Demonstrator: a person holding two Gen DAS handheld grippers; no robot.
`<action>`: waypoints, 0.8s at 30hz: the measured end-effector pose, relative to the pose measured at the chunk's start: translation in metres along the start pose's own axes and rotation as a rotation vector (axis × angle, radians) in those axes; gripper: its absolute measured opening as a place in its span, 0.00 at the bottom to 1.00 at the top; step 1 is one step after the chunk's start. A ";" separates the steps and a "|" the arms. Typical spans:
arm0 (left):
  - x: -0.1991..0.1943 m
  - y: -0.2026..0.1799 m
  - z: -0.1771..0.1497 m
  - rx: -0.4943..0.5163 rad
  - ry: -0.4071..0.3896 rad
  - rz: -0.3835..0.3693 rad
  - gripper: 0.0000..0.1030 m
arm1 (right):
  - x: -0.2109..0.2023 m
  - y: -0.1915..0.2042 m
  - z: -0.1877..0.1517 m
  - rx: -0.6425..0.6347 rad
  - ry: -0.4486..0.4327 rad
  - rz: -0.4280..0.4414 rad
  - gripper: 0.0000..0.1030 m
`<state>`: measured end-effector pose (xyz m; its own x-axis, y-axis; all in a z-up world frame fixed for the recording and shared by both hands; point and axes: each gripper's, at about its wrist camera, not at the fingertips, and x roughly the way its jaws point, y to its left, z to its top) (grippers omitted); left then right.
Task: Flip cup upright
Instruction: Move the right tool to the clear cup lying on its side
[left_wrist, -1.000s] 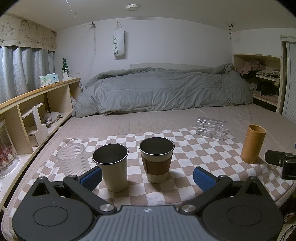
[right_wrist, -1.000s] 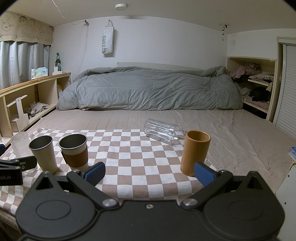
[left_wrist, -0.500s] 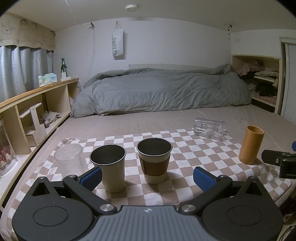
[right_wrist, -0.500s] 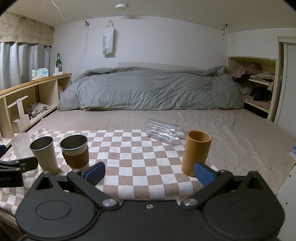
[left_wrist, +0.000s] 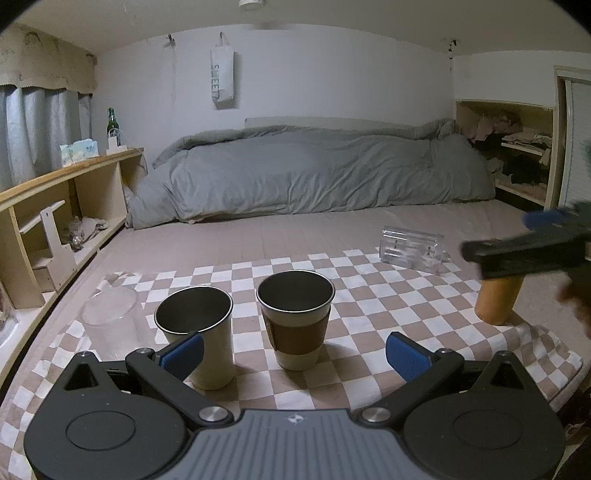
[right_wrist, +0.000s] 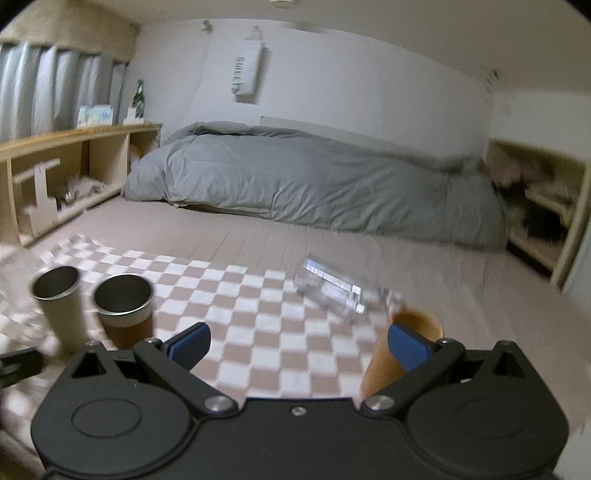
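The right gripper (right_wrist: 297, 347) had its blue-padded jaws spread wide, holding nothing, and its view was smeared by motion. Its right finger pad (right_wrist: 408, 349) overlapped the rim of the orange cup (right_wrist: 376, 369), which stood upright just below and in front of it; contact could not be judged. Beyond that cup lay the clear glass cup (right_wrist: 330, 290) on its side, at the far right edge of the checkered cloth (right_wrist: 240, 314), mouth end pointing toward the right. Between the jaws the cloth ran open toward the glass.

The left gripper (left_wrist: 293, 350) also had its jaws wide apart and empty, low over the near edge of the cloth. Its left finger pad (left_wrist: 183, 350) showed in front of the plain steel cup (left_wrist: 195, 332); the sleeved steel cup (left_wrist: 295, 317) stood upright between the fingers, farther out. A ribbed clear tumbler (left_wrist: 110, 325) stood at the left. To the right the cloth's edge dropped off past the orange cup, and bare mattress (left_wrist: 258, 236) stretched to the grey duvet (left_wrist: 314, 173).

Compared with a second before, the right gripper had risen and pushed forward over the orange cup, tilting toward the lying glass, and in the left wrist view its dark body now crossed above the orange cup. The left gripper had pulled back slightly. The glass had not moved.
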<state>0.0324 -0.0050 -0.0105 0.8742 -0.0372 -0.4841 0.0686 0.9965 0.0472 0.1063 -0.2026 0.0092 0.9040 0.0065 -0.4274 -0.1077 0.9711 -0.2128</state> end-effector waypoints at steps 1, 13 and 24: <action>0.003 0.001 0.000 -0.002 0.005 -0.001 1.00 | 0.015 0.001 0.005 -0.040 0.001 -0.003 1.00; 0.028 0.031 0.003 -0.063 0.043 0.013 1.00 | 0.199 0.020 0.058 -0.478 0.160 0.028 1.00; 0.044 0.054 0.005 -0.119 0.063 -0.013 1.00 | 0.329 0.033 0.063 -0.802 0.497 0.029 1.00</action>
<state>0.0770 0.0469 -0.0252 0.8414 -0.0493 -0.5381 0.0192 0.9979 -0.0614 0.4264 -0.1529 -0.0828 0.6365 -0.2533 -0.7285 -0.5472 0.5174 -0.6580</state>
